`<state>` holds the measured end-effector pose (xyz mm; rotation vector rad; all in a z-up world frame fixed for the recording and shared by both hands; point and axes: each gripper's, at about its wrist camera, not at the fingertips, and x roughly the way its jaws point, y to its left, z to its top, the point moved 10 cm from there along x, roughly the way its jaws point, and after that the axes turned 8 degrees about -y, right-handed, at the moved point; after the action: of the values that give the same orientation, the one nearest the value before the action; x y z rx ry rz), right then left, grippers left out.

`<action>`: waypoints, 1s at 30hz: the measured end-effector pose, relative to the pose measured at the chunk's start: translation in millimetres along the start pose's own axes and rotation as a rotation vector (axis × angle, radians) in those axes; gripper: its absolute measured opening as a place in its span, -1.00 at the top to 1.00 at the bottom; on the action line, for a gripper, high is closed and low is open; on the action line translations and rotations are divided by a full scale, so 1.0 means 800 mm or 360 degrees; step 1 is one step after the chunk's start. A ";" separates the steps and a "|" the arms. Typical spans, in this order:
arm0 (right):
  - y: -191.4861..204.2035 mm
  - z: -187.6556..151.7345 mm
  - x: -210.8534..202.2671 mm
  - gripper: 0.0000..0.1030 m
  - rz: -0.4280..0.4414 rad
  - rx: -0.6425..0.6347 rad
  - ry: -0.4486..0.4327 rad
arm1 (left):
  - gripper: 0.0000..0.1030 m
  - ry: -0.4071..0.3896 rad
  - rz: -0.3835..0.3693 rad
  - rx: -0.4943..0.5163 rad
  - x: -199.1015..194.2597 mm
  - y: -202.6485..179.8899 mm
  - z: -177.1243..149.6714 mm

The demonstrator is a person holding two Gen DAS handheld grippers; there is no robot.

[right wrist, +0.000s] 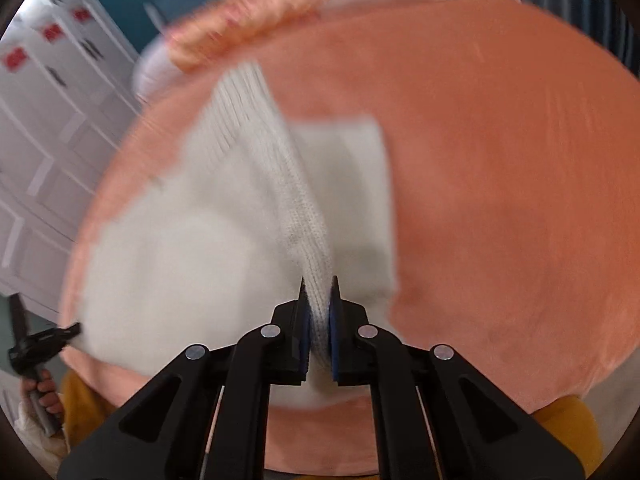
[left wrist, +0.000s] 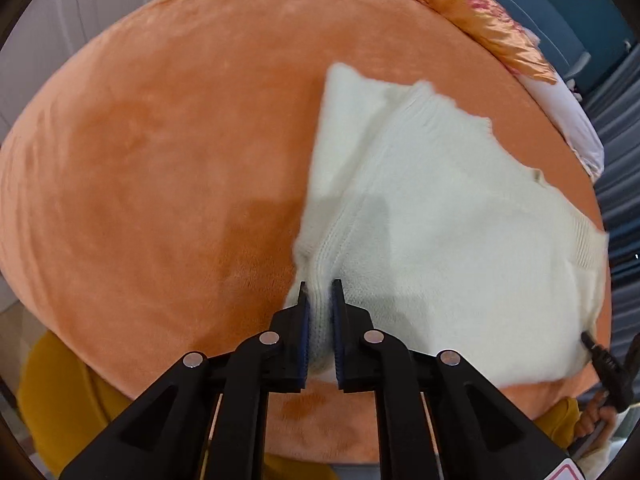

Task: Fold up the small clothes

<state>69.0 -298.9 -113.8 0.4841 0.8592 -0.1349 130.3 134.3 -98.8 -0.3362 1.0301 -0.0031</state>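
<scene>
- Gripping a raised ridge of the white knitted garment [left wrist: 420, 208], the left gripper [left wrist: 319, 292] has its black jaws nearly together, the blue pads pressing the ribbed fold from both sides at the garment's near left edge.
- In the right wrist view, the right gripper [right wrist: 318, 286] likewise pinches a ribbed fold of the same garment [right wrist: 192, 248] at its near right edge, jaws narrow with knit squeezed between the pads.
- The garment lies spread on a round orange plush cushion [left wrist: 160, 152], towards the cushion's right half in the left view and its left half in the right view [right wrist: 500, 160].
- Each camera catches the other tool: the left view shows the right gripper's black tip [left wrist: 592, 344] touching the garment's far right border, with a hand [left wrist: 596, 420] on its handle; the right view shows the left gripper's tip [right wrist: 60, 334] at the garment's left border, with a hand [right wrist: 44, 392] below it.
- Mustard-yellow fabric [left wrist: 60, 392] shows under the cushion's near rim in both views.
- Only the left view is sharp enough to show the garment's ragged far edge and a ribbed cuff at the right; the right view is blurred.
- Beyond the cushion, the left view shows a shiny orange flowered cloth [left wrist: 480, 16] over white bedding and a blue wall; the right view alone shows a white panelled cabinet [right wrist: 48, 120] with red and dark marks.
</scene>
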 end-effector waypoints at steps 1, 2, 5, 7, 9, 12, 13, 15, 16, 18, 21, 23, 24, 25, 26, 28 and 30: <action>0.002 0.003 -0.002 0.84 -0.0021 -0.0012 -0.0026 | 0.76 -0.0022 0.0005 -0.0016 -0.006 -0.003 0.005; 0.006 0.007 -0.005 0.80 -0.0044 -0.0040 -0.0040 | 0.75 -0.0038 0.0008 -0.0030 -0.015 -0.007 0.010; 0.029 0.038 -0.020 0.46 -0.0069 -0.0152 -0.0142 | 0.55 -0.0112 -0.0058 -0.0032 -0.040 -0.026 0.040; 0.040 0.064 -0.018 0.20 -0.0052 -0.0178 -0.0198 | 0.33 -0.0194 -0.0085 0.0038 -0.048 -0.045 0.072; 0.048 0.093 -0.004 0.02 -0.0053 -0.0171 -0.0243 | -0.07 -0.0233 -0.0104 0.0062 -0.037 -0.061 0.098; 0.048 0.117 0.026 -0.17 -0.0024 -0.0102 -0.0221 | -0.24 -0.0239 -0.0080 0.0092 0.000 -0.069 0.125; 0.050 0.121 0.040 -0.17 -0.0014 -0.0066 -0.0190 | -0.27 -0.0195 -0.0088 0.0091 0.022 -0.073 0.132; 0.049 0.124 0.069 -0.17 0.0000 0.0007 -0.0115 | -0.27 -0.0087 -0.0069 0.0075 0.063 -0.074 0.134; 0.046 0.123 0.080 -0.17 -0.0013 0.0028 -0.0086 | -0.27 -0.0040 -0.0079 0.0053 0.079 -0.074 0.134; 0.047 0.121 0.098 -0.16 -0.0048 0.0033 -0.0060 | -0.22 -0.0012 -0.0088 0.0016 0.097 -0.074 0.135; 0.066 0.116 0.093 0.74 0.0045 -0.0035 -0.0069 | 0.87 -0.0045 -0.0135 0.0065 0.095 -0.084 0.137; 0.092 0.133 0.063 0.77 0.0133 -0.0114 -0.0196 | 0.88 -0.0088 -0.0164 0.0088 0.078 -0.096 0.145; 0.102 0.143 0.045 0.78 0.0176 -0.0134 -0.0253 | 0.88 -0.0133 -0.0186 0.0118 0.064 -0.105 0.152; 0.112 0.156 0.025 0.79 0.0222 -0.0137 -0.0326 | 0.88 -0.0200 -0.0185 0.0168 0.045 -0.114 0.162; 0.121 0.170 0.005 0.79 0.0269 -0.0130 -0.0401 | 0.88 -0.0262 -0.0205 0.0195 0.026 -0.123 0.173; 0.133 0.200 -0.039 0.79 0.0371 -0.0097 -0.0580 | 0.88 -0.0389 -0.0242 0.0207 -0.011 -0.135 0.197; 0.125 0.215 -0.045 0.79 0.0352 -0.0062 -0.0643 | 0.88 -0.0468 -0.0200 0.0206 -0.024 -0.135 0.214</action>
<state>195.1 -292.4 43.8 0.4905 0.4089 -0.0108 280.9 81.8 27.2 -0.2735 0.7128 -0.1298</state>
